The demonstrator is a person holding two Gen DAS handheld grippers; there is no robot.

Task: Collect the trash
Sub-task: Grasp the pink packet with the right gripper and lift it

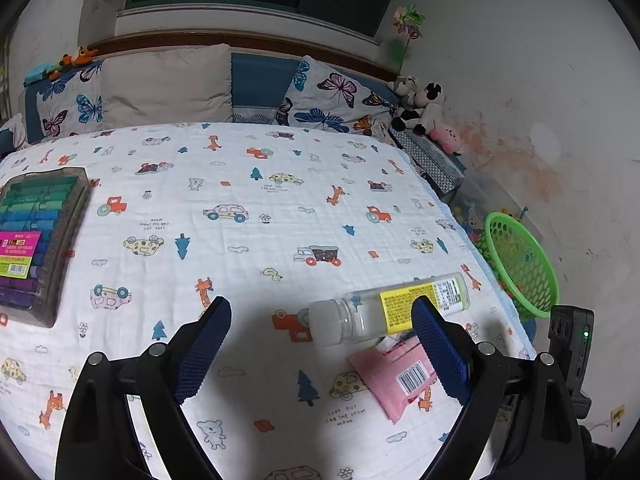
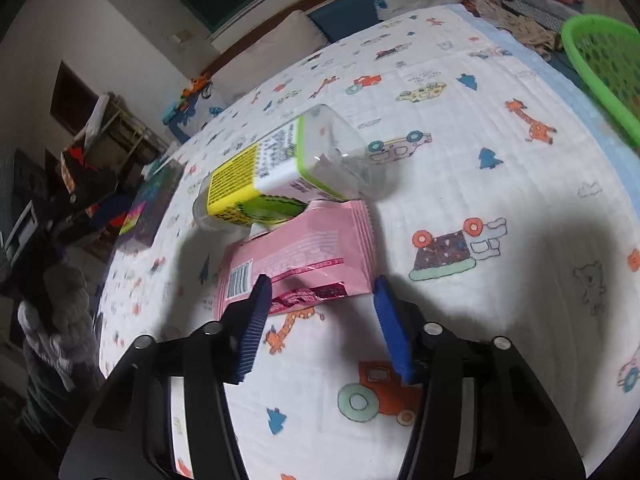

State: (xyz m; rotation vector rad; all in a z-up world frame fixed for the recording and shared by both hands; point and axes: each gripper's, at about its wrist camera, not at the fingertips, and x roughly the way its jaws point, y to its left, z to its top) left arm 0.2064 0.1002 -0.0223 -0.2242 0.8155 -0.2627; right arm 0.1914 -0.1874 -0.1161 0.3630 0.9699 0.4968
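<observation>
An empty clear plastic bottle (image 1: 384,308) with a yellow-green label lies on its side on the patterned bed cover; it also shows in the right wrist view (image 2: 288,164). A pink snack wrapper (image 1: 394,372) lies just in front of it, one end under the bottle; it also shows in the right wrist view (image 2: 300,264). My left gripper (image 1: 320,312) is open and empty, its right finger beside the bottle and wrapper. My right gripper (image 2: 320,292) is open, low over the bed, its fingers on either side of the wrapper's torn near edge. A green mesh basket (image 1: 520,264) stands off the bed's right edge, also seen in the right wrist view (image 2: 600,60).
A clear case of coloured markers (image 1: 32,236) lies at the bed's left side. Pillows (image 1: 168,84) and plush toys (image 1: 420,108) line the headboard. A wall runs along the right. Furniture and clutter (image 2: 80,168) stand beyond the bed's left edge.
</observation>
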